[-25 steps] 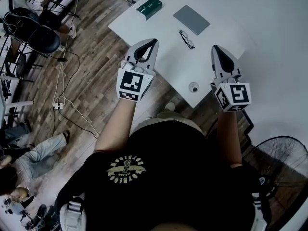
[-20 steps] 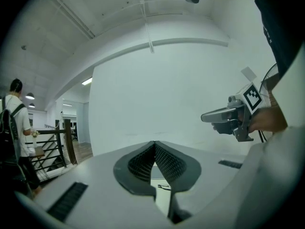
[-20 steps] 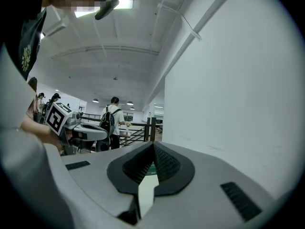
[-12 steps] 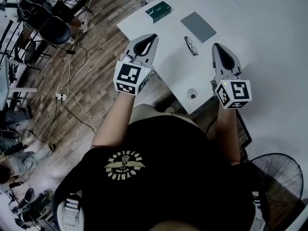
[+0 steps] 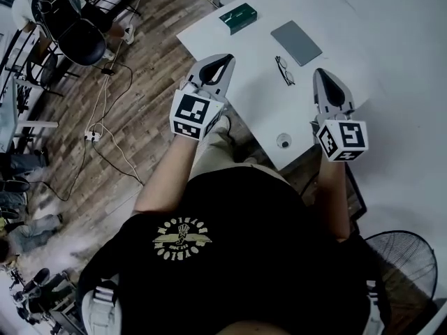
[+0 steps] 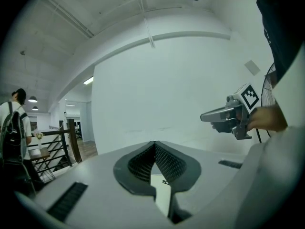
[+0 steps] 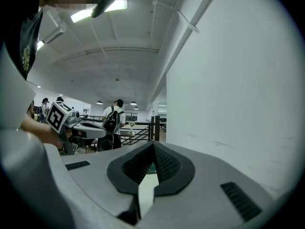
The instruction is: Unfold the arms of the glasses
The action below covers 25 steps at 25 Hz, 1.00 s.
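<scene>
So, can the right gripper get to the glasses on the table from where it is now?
Probably yes. The glasses lie on the white table close beside the right gripper, with nothing between them. Its fingers are shut and empty, so they must open first.

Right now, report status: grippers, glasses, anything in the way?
Left gripper shut, empty. Right gripper shut, empty. Glasses on white table between them, untouched. Nothing blocks them.
</scene>
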Each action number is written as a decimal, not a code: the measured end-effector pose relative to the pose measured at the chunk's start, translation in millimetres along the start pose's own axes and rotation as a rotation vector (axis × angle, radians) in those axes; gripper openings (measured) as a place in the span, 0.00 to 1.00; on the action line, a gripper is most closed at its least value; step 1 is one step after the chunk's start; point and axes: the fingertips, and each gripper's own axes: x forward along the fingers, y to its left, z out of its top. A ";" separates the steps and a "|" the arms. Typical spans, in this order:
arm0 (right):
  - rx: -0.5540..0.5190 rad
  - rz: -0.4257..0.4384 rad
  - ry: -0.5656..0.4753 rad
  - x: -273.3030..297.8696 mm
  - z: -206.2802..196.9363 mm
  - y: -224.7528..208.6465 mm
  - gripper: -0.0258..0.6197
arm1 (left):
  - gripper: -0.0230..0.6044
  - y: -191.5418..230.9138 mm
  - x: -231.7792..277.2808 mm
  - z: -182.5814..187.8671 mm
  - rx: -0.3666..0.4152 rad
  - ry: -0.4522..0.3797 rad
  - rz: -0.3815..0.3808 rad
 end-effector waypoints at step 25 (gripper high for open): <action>0.046 -0.044 0.066 91.0 -30.5 -18.5 0.04 | 0.05 62.0 63.6 -31.6 -0.005 0.050 -0.078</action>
